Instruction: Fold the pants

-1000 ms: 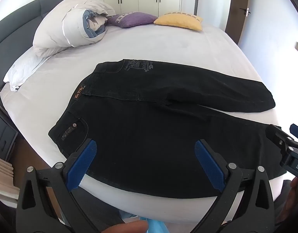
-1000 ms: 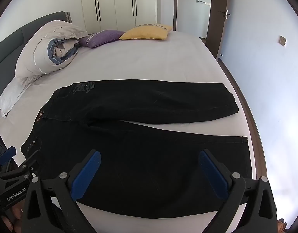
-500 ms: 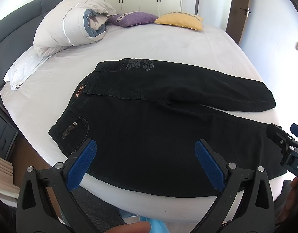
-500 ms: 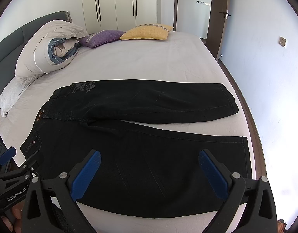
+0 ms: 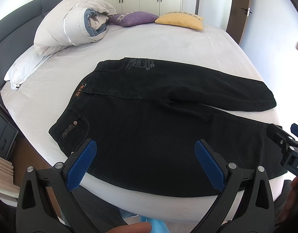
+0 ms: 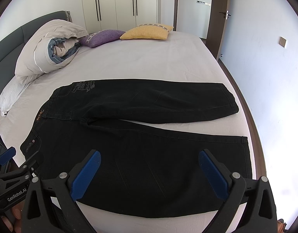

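Black denim pants (image 5: 149, 128) spread flat on white-sheeted bed (image 5: 168, 44), waistband at 9 o'clock, legs running to 3 o'clock, splayed in V. Likely heavy, limp, non-slip; thick seams, should hold crease. Best hold: near waistband corner and near hem. Left tool (image 5: 145, 163) jaws wide, empty, above near hip. Right tool (image 6: 149, 169) jaws wide, empty, above near leg. Rolled beige duvet (image 6: 49, 44), purple cushion (image 6: 102, 36), yellow cushion (image 6: 147, 31) at 11–12 o'clock. White wardrobe (image 6: 117, 2) behind.
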`<act>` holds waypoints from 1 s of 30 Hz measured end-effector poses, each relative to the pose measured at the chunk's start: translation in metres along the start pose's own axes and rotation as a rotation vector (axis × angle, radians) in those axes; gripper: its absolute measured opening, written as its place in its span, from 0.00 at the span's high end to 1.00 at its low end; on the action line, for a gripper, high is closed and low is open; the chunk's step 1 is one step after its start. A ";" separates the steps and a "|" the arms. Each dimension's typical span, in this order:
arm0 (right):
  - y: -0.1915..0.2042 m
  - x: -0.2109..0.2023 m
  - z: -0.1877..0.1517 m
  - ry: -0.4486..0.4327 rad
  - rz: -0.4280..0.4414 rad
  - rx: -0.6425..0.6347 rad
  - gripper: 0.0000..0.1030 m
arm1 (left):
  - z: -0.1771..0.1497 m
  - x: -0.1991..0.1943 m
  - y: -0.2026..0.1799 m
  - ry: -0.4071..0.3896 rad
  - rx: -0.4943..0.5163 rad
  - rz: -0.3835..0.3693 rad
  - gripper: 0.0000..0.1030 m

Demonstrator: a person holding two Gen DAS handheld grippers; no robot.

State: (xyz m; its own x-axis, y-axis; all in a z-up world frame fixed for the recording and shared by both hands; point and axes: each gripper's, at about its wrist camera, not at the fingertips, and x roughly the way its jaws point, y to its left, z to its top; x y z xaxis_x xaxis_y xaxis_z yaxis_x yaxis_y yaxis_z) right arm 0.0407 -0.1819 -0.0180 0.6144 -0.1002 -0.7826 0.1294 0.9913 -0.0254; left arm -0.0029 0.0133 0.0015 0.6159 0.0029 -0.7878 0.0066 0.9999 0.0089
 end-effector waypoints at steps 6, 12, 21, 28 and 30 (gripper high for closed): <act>0.001 0.000 0.000 0.001 -0.001 0.000 0.00 | 0.000 0.000 0.000 -0.001 0.001 0.000 0.00; 0.001 0.000 0.000 0.000 -0.001 -0.001 0.00 | 0.000 0.000 0.000 -0.001 0.001 0.000 0.00; 0.001 0.000 0.000 0.000 -0.001 -0.001 0.00 | -0.001 0.000 0.001 -0.001 -0.006 -0.002 0.00; 0.003 -0.001 -0.001 0.001 0.000 -0.003 0.00 | 0.000 0.001 0.003 0.002 -0.024 -0.017 0.00; 0.004 -0.001 -0.001 0.002 0.000 -0.004 0.00 | 0.000 0.002 0.004 0.004 -0.027 -0.017 0.00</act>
State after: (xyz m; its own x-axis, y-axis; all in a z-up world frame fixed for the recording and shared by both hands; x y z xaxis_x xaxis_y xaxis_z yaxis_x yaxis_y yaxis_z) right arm 0.0395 -0.1773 -0.0183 0.6130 -0.1003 -0.7837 0.1260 0.9916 -0.0283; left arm -0.0016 0.0171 0.0005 0.6125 -0.0145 -0.7904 -0.0038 0.9998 -0.0214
